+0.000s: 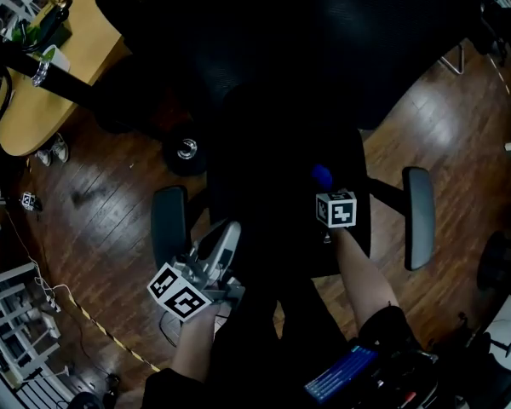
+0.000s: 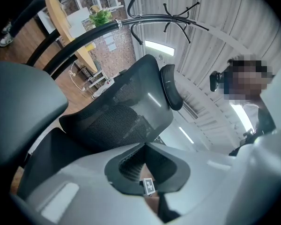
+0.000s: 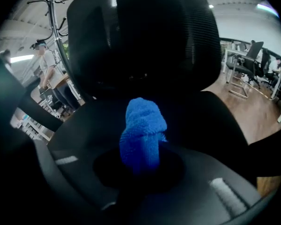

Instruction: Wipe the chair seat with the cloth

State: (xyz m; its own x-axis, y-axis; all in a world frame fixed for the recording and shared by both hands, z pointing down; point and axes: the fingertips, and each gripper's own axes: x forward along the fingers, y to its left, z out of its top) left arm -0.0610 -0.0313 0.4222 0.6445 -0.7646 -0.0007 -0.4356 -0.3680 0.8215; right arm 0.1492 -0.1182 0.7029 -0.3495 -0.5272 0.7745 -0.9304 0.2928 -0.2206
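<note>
EDITOR: What is the right gripper [image 3: 140, 148] holding?

PHOTOGRAPHER: Its jaws are clamped on a blue cloth [image 3: 143, 118], bunched into a wad that sticks out past the tips. The wad points across the black seat [image 3: 206, 121] toward the backrest [image 3: 145, 36], likely so that cloth rather than jaw meets the surface. From the head view it lies over the seat, toward 3 o'clock of centre. Whether it presses down cannot be told.

EDITOR: And the left gripper [image 1: 228, 233]?

PHOTOGRAPHER: It is off the seat at 7 o'clock, just beside the left armrest [image 1: 168, 226]. The jaws are closed tip to tip on nothing and angled up at the backrest. It appears parked clear of the wiping path, leaving the work to the other hand.

EDITOR: What hems the stroke in?

PHOTOGRAPHER: The backrest rises at 12 o'clock. The armrests flank the seat at 9 and 3 o'clock, and the right armrest [image 1: 418, 217] is the nearer to the cloth, so a sweep that way would probably need to stop short. The seat is too dark to show how much has been wiped.

EDITOR: And beyond the chair?

PHOTOGRAPHER: A caster [image 1: 186, 149] shows at 10 o'clock by the seat's edge. A wooden desk [image 1: 60, 66] stands further out on the same bearing, well apart, on a dark plank floor [image 1: 111, 194].
</note>
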